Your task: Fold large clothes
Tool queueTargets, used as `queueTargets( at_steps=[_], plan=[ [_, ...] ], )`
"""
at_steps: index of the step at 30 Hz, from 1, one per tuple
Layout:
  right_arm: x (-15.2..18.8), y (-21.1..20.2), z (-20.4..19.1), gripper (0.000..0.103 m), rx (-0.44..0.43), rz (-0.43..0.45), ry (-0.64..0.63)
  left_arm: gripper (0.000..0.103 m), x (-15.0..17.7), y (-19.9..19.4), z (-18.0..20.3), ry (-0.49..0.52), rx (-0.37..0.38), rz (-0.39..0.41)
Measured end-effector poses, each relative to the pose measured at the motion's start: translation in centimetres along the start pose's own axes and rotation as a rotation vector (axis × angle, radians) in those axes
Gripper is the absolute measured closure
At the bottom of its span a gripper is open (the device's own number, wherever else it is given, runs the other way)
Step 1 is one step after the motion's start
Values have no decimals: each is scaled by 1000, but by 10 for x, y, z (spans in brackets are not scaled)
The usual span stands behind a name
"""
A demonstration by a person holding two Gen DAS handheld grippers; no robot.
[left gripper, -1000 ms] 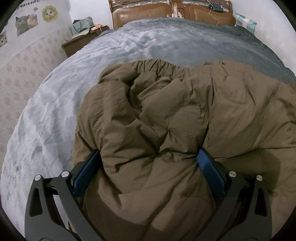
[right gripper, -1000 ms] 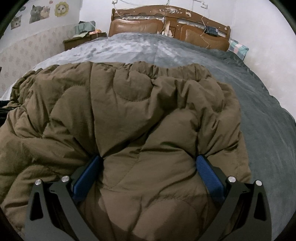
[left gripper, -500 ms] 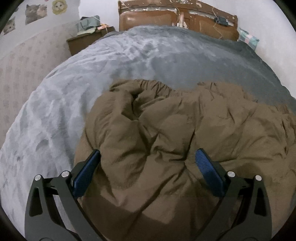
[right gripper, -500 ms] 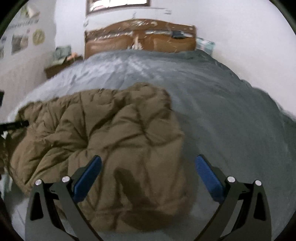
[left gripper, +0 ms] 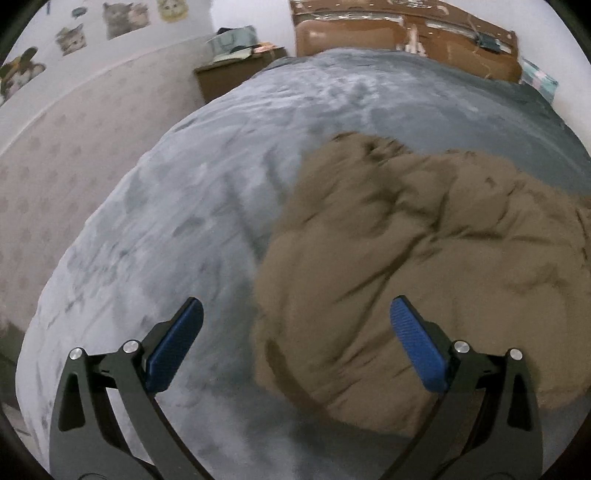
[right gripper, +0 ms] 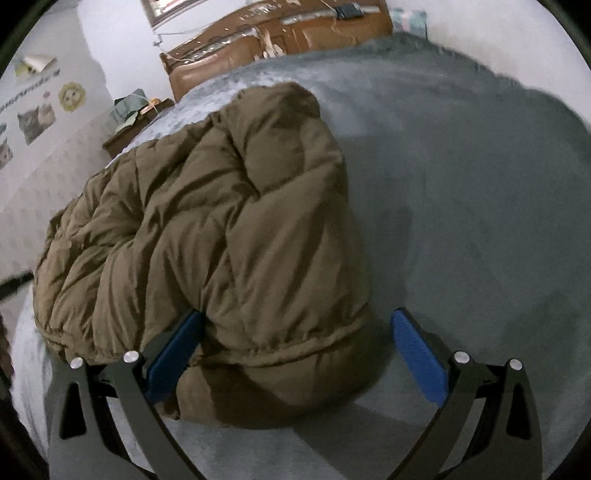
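A brown quilted puffer jacket (left gripper: 424, 258) lies bunched on the grey bed cover (left gripper: 184, 221). In the left wrist view my left gripper (left gripper: 295, 343) hangs open above the jacket's left edge, its left pad over bare cover and its right pad over the jacket, holding nothing. In the right wrist view the jacket (right gripper: 229, 236) fills the left and middle of the frame, its elastic hem nearest me. My right gripper (right gripper: 295, 350) is open over that hem; the fabric bulges in front of the left pad, and the right pad stands over the cover.
A brown padded headboard (left gripper: 406, 37) runs across the far end of the bed. A wooden nightstand (left gripper: 236, 70) with clutter stands at the far left beside a wall with cat stickers (left gripper: 122, 18). Bare grey cover (right gripper: 480, 203) spreads right of the jacket.
Both grippers have lifted off the jacket and drawn back. The left swung left, now half over bare cover. The right view has tilted, with the jacket's hem nearer its left pad.
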State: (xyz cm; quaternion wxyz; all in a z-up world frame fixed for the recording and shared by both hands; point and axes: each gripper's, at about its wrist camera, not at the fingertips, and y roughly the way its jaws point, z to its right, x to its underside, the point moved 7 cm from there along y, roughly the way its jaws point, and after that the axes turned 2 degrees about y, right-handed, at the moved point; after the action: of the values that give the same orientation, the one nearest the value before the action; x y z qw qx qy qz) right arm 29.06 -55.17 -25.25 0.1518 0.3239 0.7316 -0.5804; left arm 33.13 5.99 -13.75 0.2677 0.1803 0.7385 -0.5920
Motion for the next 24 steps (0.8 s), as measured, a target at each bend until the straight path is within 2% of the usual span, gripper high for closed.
queueTargets(
  at_steps=[4, 8, 13, 19, 24],
  plan=[
    [2, 14, 5, 2, -28, -23, 45, 3, 4, 22, 0, 11, 30, -5],
    [7, 28, 9, 2, -63, -41, 98, 3, -7, 29, 9, 72, 37, 32],
    [8, 35, 5, 2, -86, -41, 121, 3, -13, 44, 11, 73, 75, 21],
    [5, 32, -14, 2, -63, -16, 50, 3, -21, 56, 12, 59, 115, 9],
    [9, 29, -24, 10, -40, -15, -24, 3, -23, 67, 13, 55, 149, 4]
  ],
)
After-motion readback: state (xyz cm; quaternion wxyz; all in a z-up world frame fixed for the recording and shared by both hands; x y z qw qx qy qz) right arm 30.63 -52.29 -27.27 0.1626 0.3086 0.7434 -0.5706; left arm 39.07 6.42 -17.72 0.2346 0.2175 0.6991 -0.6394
